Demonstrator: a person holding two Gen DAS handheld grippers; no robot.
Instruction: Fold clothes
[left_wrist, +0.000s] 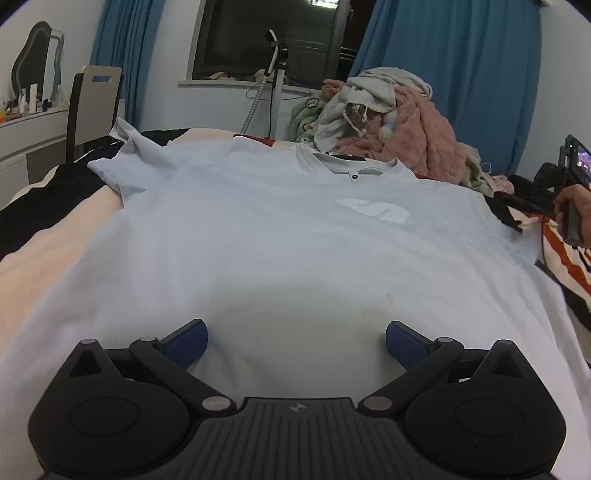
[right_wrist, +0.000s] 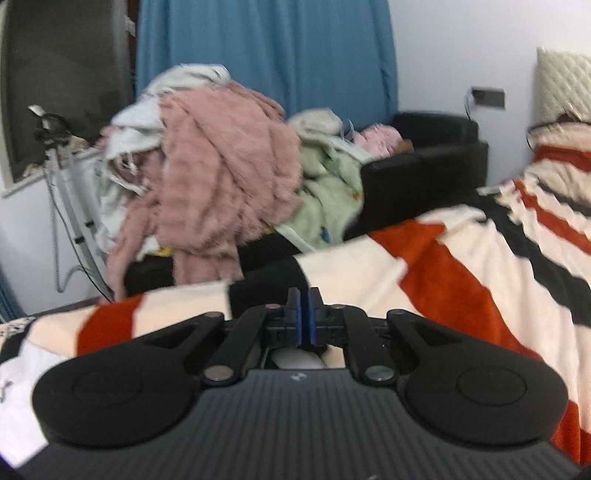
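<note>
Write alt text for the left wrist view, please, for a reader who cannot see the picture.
A pale T-shirt lies spread flat, front up, on a bed, with the open left gripper low over its near hem, nothing between its blue pads. Behind the collar is a pile of clothes and blue curtains; a hand holds the other gripper at the right edge.

- I see the bed (left_wrist: 44, 236) covered by a striped blanket (right_wrist: 461, 266) in cream, red and black.
- 1 white T-shirt (left_wrist: 258, 236) lies flat on the blanket, collar at the far side.
- Its left sleeve (left_wrist: 122, 158) sits rumpled.
</note>
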